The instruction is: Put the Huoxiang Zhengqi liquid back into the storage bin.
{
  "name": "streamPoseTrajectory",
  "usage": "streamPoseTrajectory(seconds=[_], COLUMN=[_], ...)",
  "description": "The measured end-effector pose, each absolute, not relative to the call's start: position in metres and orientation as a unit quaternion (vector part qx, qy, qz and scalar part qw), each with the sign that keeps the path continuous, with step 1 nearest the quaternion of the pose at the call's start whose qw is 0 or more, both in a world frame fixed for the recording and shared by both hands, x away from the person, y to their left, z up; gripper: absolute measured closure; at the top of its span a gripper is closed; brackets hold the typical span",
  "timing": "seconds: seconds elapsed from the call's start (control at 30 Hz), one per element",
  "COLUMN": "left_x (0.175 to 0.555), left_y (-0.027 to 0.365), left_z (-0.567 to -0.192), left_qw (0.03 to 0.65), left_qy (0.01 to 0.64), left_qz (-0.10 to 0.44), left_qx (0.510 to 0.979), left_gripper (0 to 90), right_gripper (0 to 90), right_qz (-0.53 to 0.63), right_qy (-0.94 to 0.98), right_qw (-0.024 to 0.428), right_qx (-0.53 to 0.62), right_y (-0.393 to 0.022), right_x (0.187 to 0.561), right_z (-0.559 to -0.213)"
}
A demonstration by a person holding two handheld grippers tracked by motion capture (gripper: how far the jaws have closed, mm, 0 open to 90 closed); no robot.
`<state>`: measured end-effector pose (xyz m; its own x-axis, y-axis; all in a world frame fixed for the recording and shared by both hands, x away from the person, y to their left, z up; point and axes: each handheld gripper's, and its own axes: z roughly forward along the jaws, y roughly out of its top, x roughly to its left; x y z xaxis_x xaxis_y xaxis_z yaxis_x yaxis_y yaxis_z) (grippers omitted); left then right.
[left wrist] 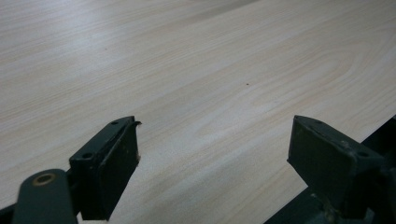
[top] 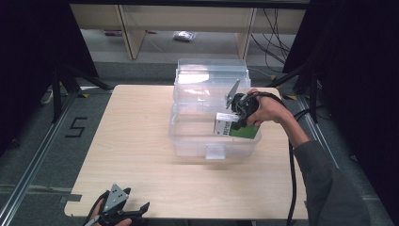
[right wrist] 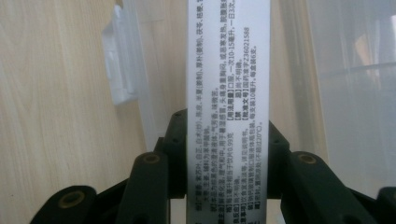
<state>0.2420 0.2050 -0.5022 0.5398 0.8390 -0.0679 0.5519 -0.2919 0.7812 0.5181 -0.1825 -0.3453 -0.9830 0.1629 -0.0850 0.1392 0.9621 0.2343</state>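
A white and green printed box (top: pixel 235 128) hangs over the front right part of a clear plastic bin (top: pixel 188 136), with my right gripper (top: pixel 241 117) shut on it. In the right gripper view the box's white printed side (right wrist: pixel 227 93) runs up between the two black jaws, which press on it from both sides, and the bin's front wall with its latch (right wrist: pixel 120 70) lies below. My left gripper (top: pixel 134 211) rests at the table's front left edge. Its jaws stand wide apart over bare wood in the left gripper view (left wrist: pixel 215 140), with nothing between them.
The bin's clear lid (top: pixel 211 70) stands open behind it at the back of the light wooden table (top: pixel 131 141). Black curtains and stands flank the table, and a cable (top: pixel 292 179) trails from the right gripper along the person's grey sleeve.
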Motion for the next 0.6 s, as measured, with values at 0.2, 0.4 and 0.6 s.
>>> streamPoseTrajectory(seconds=[0.2, 0.4, 0.6], left_x=[0.242, 0.243, 0.243], left_y=[0.204, 0.205, 0.205], left_z=[-0.502, -0.503, -0.503], left_qw=[0.395, 0.398, 0.4], left_qy=[0.447, 0.446, 0.445], left_qz=[0.182, 0.18, 0.183], left_qx=[0.782, 0.781, 0.78], left_gripper=[15.5, 15.5, 15.5], right_gripper=[64.5, 64.4, 64.4], right_qz=[0.124, 0.116, 0.103], right_qy=[0.987, 0.988, 0.99], right_qw=[0.043, 0.04, 0.042], right_qx=[0.089, 0.091, 0.085], right_y=[-0.184, -0.186, -0.186], right_x=[0.522, 0.525, 0.53], right_z=[-0.353, -0.364, -0.37])
